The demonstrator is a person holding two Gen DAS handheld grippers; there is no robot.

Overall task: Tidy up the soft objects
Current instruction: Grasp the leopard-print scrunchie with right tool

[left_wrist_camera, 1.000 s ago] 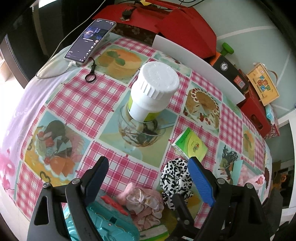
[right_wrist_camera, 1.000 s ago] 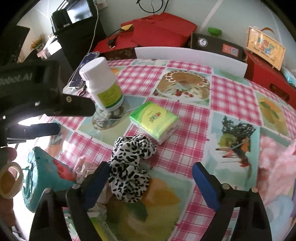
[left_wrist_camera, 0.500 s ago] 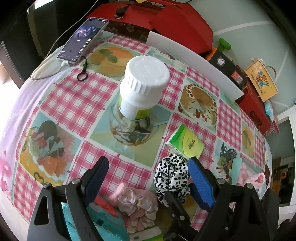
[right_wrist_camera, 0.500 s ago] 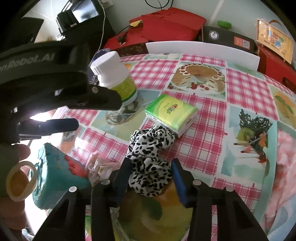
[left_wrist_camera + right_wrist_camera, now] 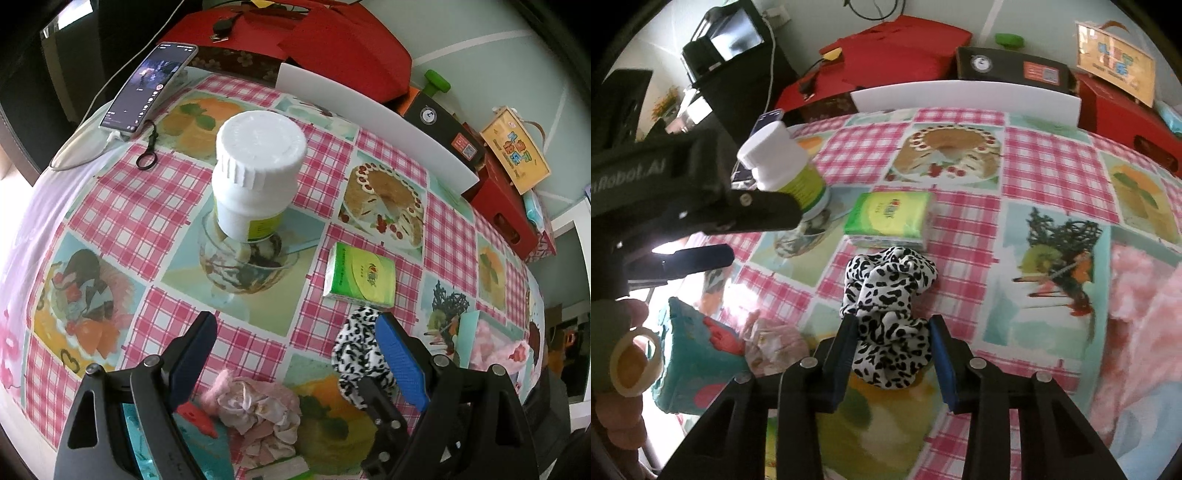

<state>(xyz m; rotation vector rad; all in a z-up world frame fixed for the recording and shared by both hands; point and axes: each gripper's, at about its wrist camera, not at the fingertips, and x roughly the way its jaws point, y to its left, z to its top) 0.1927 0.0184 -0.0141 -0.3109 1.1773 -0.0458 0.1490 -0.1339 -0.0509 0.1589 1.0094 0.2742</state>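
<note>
A black-and-white leopard-print scrunchie lies on the checked tablecloth, just in front of a green tissue pack. My right gripper is closing on its near end, and both blue pads press into the fabric. In the left wrist view the same scrunchie sits beside the right finger. My left gripper hangs open above the cloth with nothing between its fingers. A crumpled pink scrunchie lies below it, next to a teal container.
A white bottle stands in mid-table, with a phone and its cable at the far left. A white board and red boxes line the far edge. A hand with a tape ring holds the left gripper.
The right gripper's jaws went from wide open to closed around the leopard-print scrunchie as it moved in on it. The left gripper stayed open and barely shifted.
</note>
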